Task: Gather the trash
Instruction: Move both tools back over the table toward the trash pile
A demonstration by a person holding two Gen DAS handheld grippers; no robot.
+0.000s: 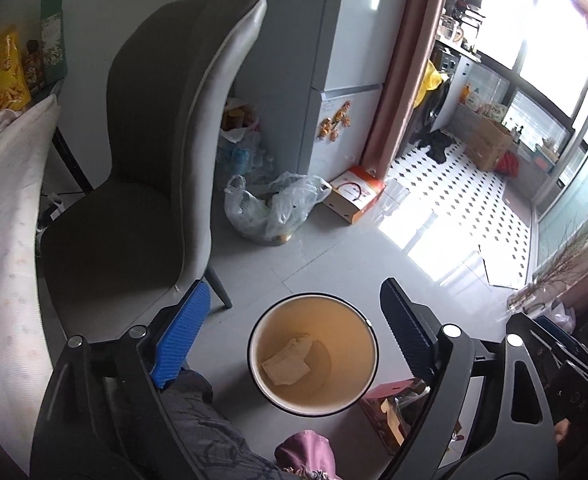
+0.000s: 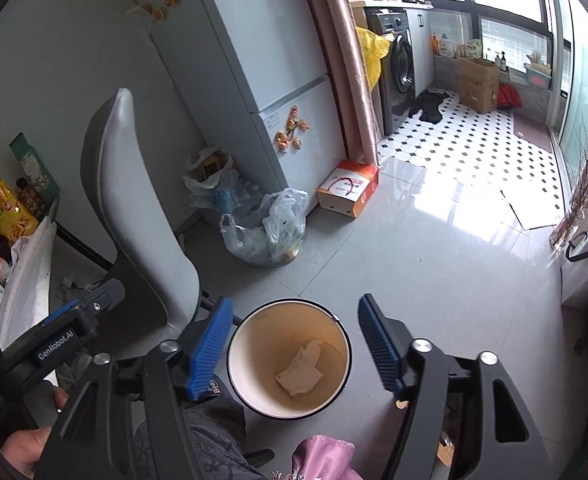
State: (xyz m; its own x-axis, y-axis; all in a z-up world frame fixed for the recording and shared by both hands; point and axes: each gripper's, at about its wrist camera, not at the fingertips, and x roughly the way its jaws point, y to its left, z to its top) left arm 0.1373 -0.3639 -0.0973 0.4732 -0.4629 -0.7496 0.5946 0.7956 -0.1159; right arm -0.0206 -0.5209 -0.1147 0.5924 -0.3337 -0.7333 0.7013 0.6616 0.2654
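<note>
A round cream trash bin (image 1: 312, 354) stands on the grey floor and also shows in the right wrist view (image 2: 289, 356). A crumpled piece of paper (image 1: 287, 364) lies at its bottom, also visible in the right wrist view (image 2: 301, 372). My left gripper (image 1: 294, 336) is open and empty, held above the bin with its blue fingers (image 1: 181, 340) on either side. My right gripper (image 2: 294, 340) is open and empty too, also above the bin. The left gripper's body (image 2: 53, 344) shows at the left of the right wrist view.
A grey chair (image 1: 149, 152) stands left of the bin. A table edge (image 1: 5, 216) with snack bags (image 1: 1, 72) lies far left. Filled plastic bags (image 1: 269, 208), a cardboard box (image 1: 354, 194) and a fridge (image 2: 253, 80) stand behind. A pink box (image 1: 394, 404) sits right of the bin.
</note>
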